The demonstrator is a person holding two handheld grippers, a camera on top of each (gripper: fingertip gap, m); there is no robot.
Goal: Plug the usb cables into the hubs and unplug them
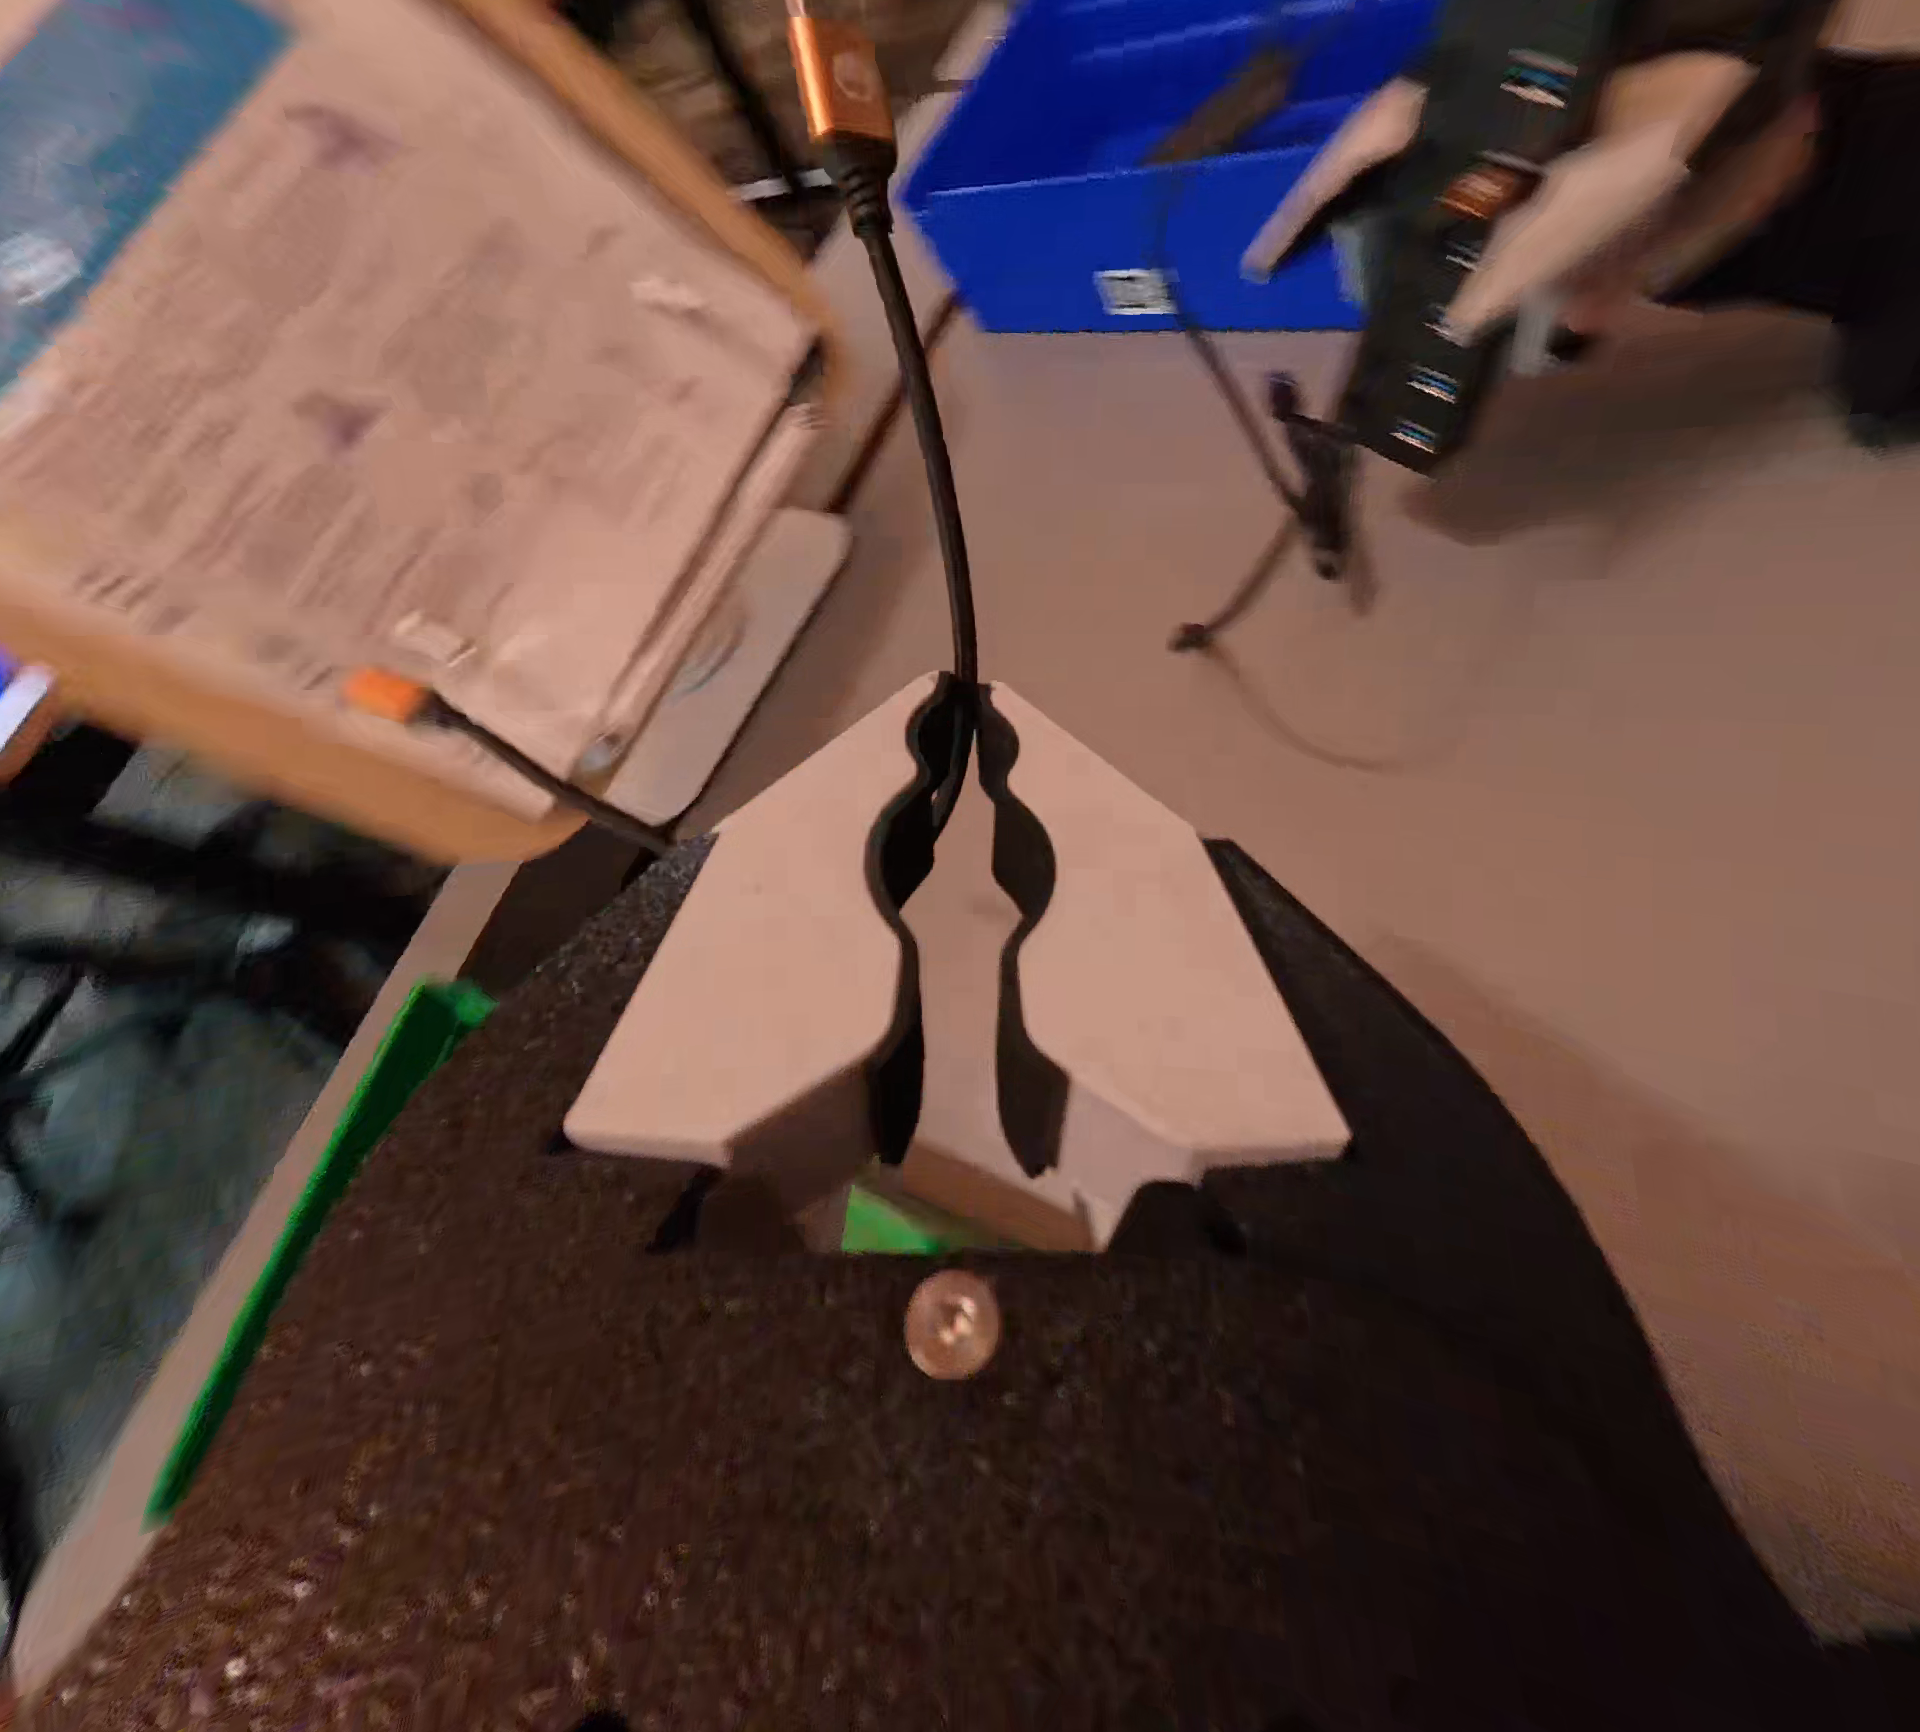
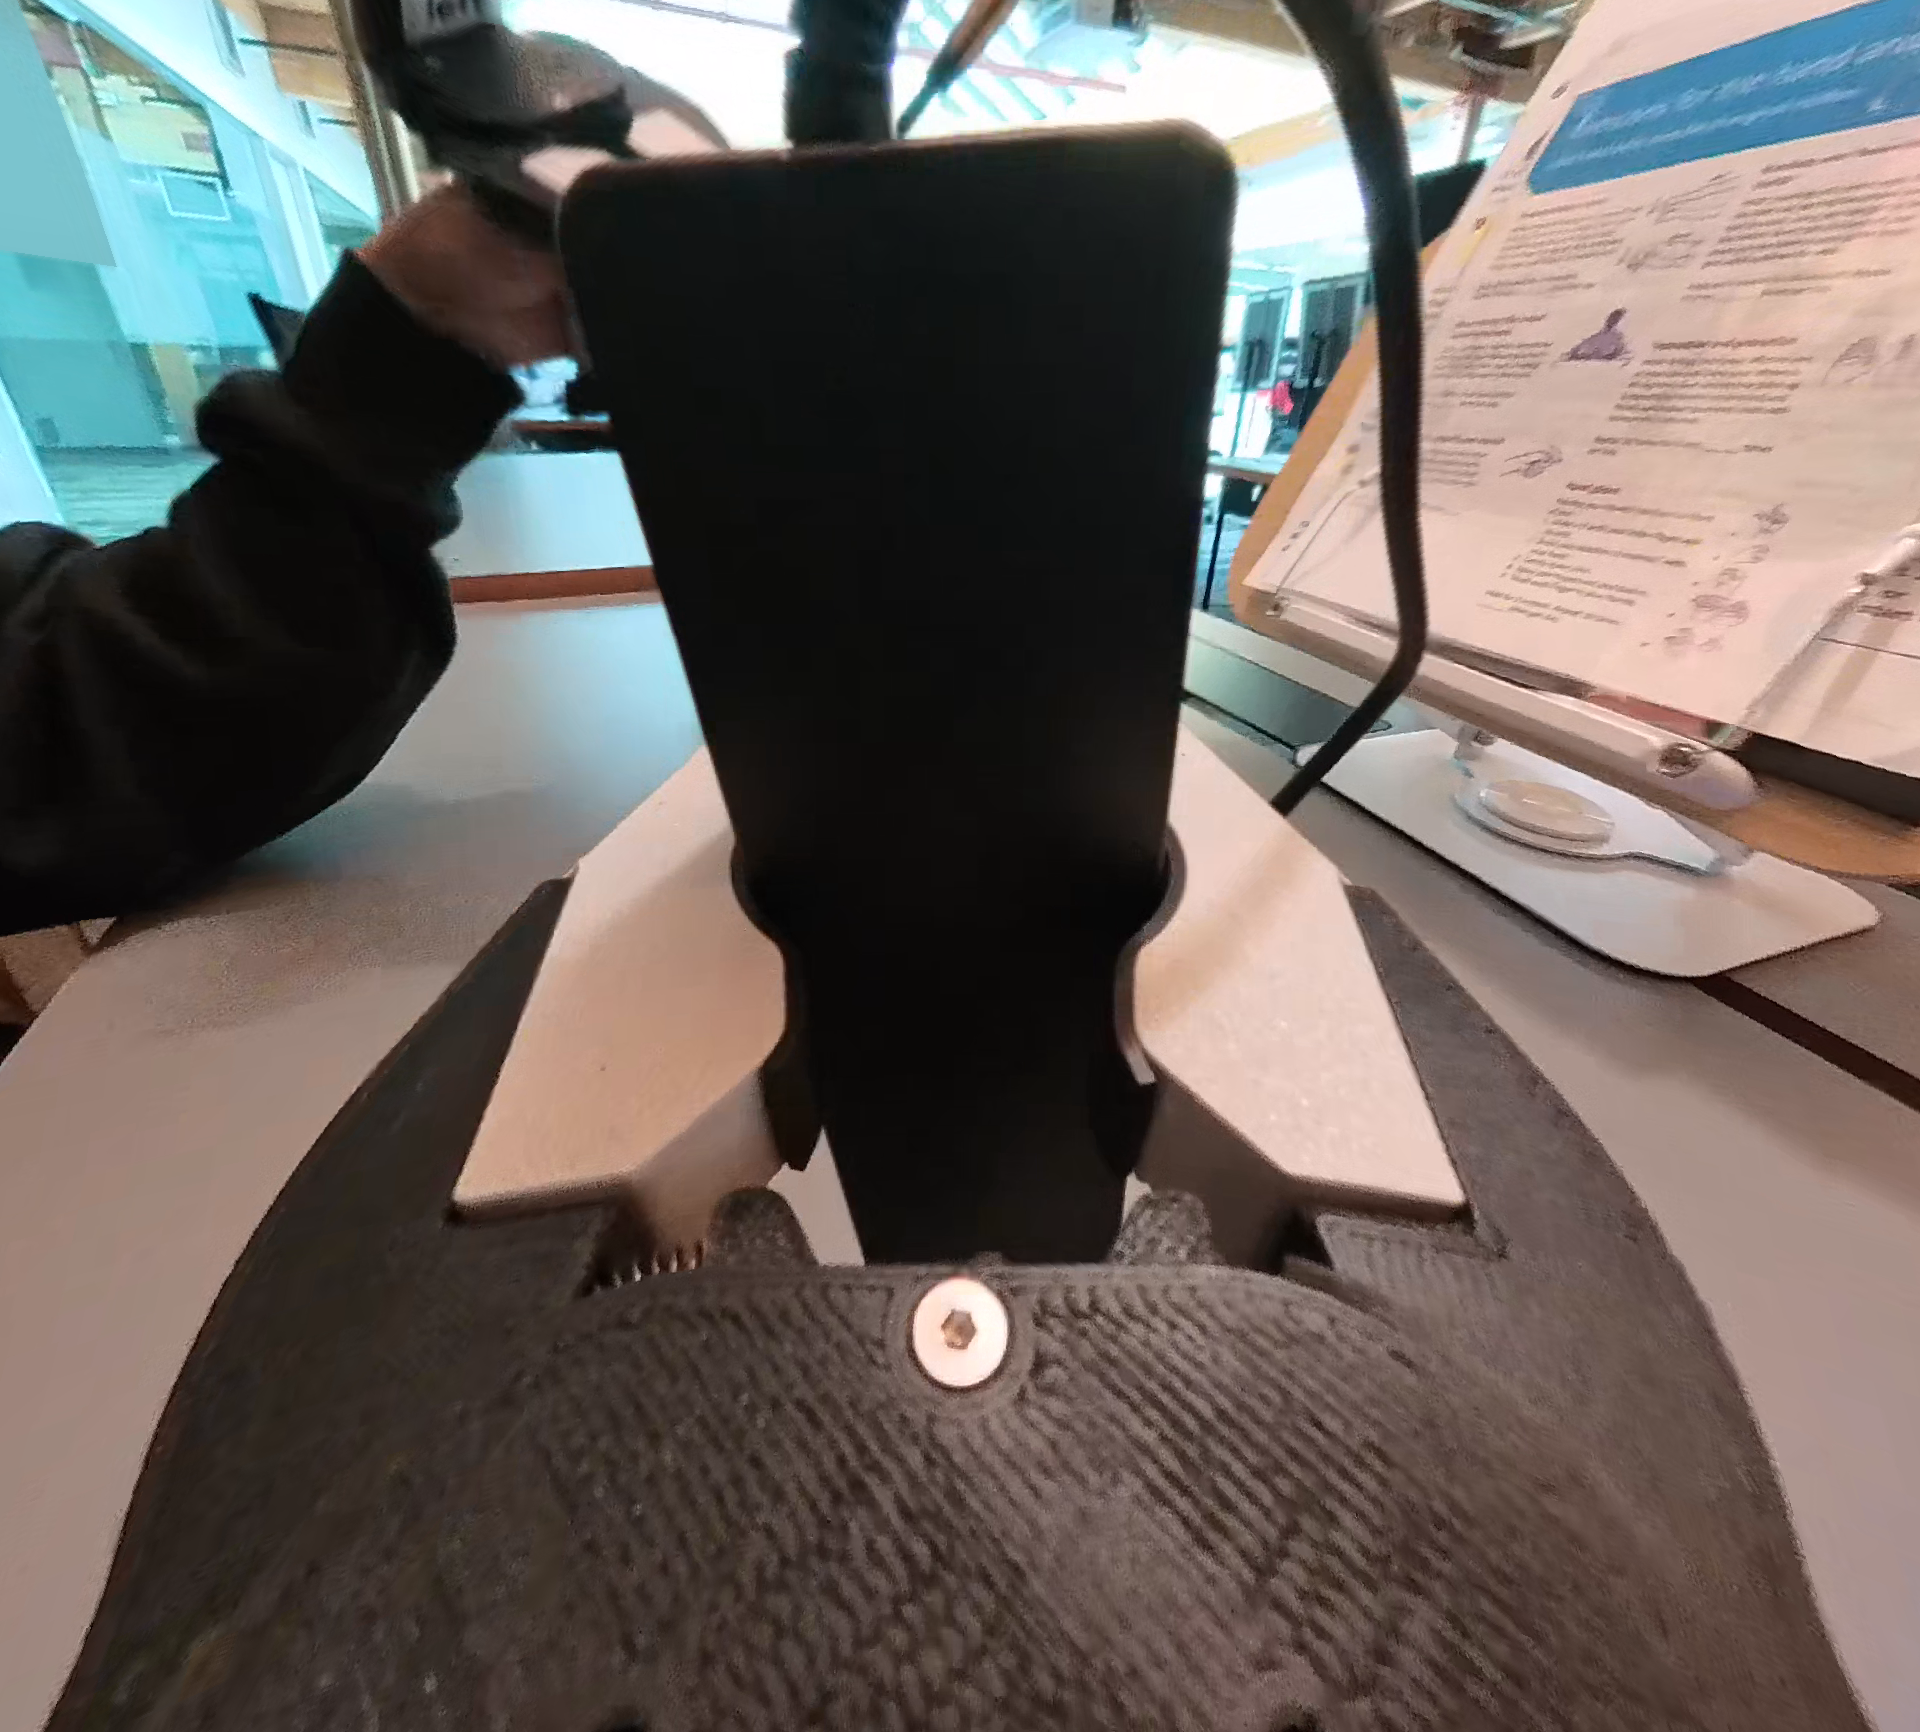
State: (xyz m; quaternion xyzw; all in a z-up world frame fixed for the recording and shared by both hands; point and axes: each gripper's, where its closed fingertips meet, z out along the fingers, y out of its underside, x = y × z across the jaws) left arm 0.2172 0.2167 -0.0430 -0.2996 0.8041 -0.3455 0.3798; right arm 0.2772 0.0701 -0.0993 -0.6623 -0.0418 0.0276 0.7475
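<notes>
— Fingers first: what do we have nearest the left wrist camera?

— Our left gripper (image 1: 961,695) has its pale, wavy-edged fingers (image 1: 790,934) pressed together, pinching a black usb cable (image 1: 935,456) right at their tips. The mount below them is black, grainy plastic with one round screw at its middle.

— Which way does that cable run?

— Its long axis goes from the fingertips toward twelve o'clock, bowed slightly. It ends in a copper-coloured metal plug (image 1: 836,72) whose silver tip points up and away from us, free in the air and touching nothing.

— And the hub?

— In the left view it sits at two o'clock, well apart from the plug: a long black hub (image 1: 1496,155) with blue ports along its face, blurred, held between the pale fingers of our right gripper (image 1: 1382,228). Behind it stands a blue plastic bin (image 1: 1049,248) on the grey table (image 1: 1558,747). At nine o'clock a tilted document stand (image 1: 416,352) carries a printed sheet.

— What does the right wrist camera give us?

— Our right gripper (image 2: 956,893) clamps the hub (image 2: 904,487) by its edges, the smooth matt back towards us, long axis at twelve o'clock. A thick black cord (image 2: 1382,248) loops from its far end down to four o'clock. Beyond, at ten o'clock, a hand (image 2: 478,280) in a dark sleeve grips the other tool's handle.
</notes>
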